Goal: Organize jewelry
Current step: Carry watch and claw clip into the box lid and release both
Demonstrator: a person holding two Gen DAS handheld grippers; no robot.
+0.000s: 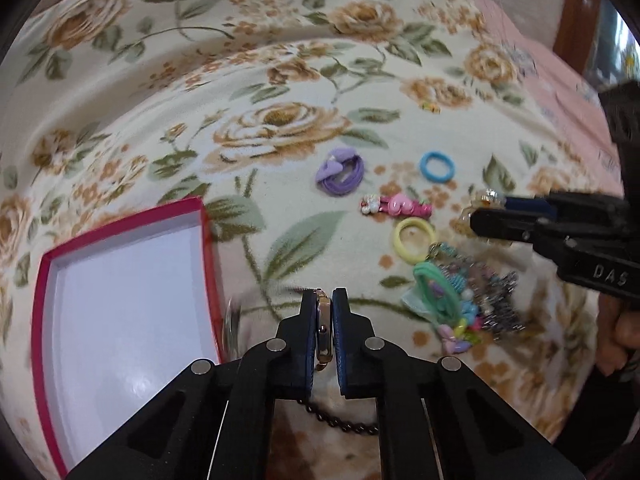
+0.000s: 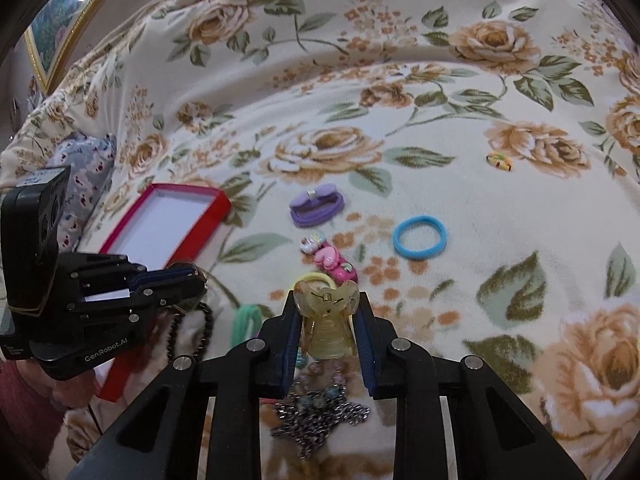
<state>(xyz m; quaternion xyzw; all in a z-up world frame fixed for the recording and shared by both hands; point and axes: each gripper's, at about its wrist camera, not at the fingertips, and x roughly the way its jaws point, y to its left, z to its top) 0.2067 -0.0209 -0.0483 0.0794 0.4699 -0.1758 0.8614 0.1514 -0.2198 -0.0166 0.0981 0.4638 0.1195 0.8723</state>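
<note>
My left gripper is shut on a gold-rimmed watch with a dark chain band hanging below, just right of the open red box. My right gripper is shut on a translucent yellow claw hair clip; the right gripper also shows in the left wrist view. The left gripper appears in the right wrist view, near the red box. On the floral blanket lie a purple hair tie, blue hair tie, pink clip and yellow hair tie.
A heap of colourful hair accessories and a dark chain piece lies right of the left gripper; the dark chain piece also shows under the right gripper. A small yellow item lies far right. A framed picture stands at the back left.
</note>
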